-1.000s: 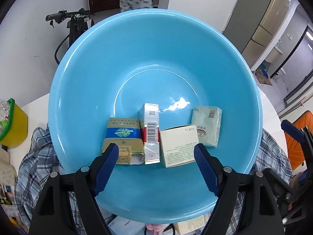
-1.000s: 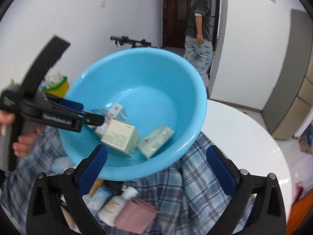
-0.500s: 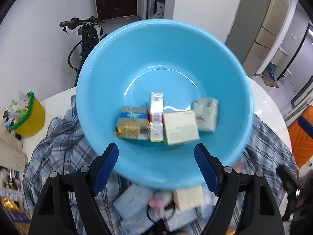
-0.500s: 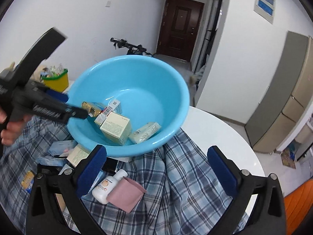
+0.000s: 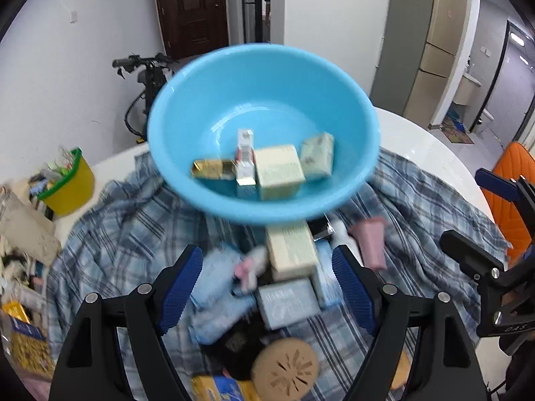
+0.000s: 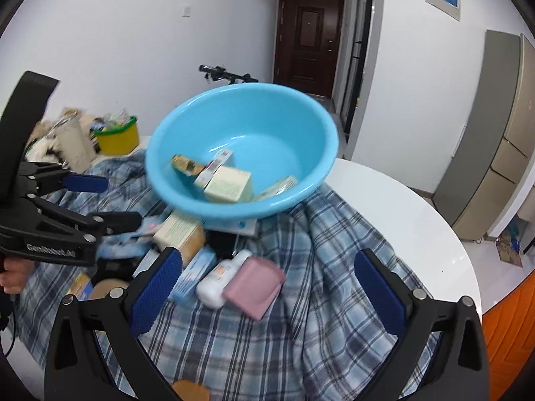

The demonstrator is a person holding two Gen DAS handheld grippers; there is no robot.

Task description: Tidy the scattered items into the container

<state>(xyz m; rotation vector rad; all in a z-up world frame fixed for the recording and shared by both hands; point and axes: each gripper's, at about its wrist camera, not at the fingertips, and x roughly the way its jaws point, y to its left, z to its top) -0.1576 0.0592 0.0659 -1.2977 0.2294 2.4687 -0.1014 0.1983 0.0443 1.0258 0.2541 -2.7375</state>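
Observation:
A light blue basin [image 5: 207, 100] [image 6: 301, 123] sits tilted on a pile of items on a blue plaid cloth [image 5: 117, 220] [image 6: 334, 267]. Inside it lie a gold pack [image 5: 209, 168], a red-and-white carton [image 5: 245, 157], a cream box [image 5: 279, 170] [image 6: 229, 183] and a pale green packet [image 5: 317, 155]. In front of it lie a cream box [image 5: 291, 250], light blue packets [image 5: 217, 277], a pink pouch [image 6: 254, 285], a white bottle [image 6: 222, 275] and a round tan lid [image 5: 284, 367]. My left gripper [image 5: 267, 287] is open and empty above the pile. My right gripper [image 6: 267, 287] is open and empty.
A yellow bin with a green rim [image 5: 68, 180] [image 6: 117, 133] stands at the left on the round white table [image 6: 401, 220]. An orange chair [image 5: 515, 167] is at the right. A scooter [image 5: 143, 67] stands by the wall behind.
Both grippers have pulled back and up from the basin. The basin now looks smaller and farther, and the pile of items in front of it has come into view.

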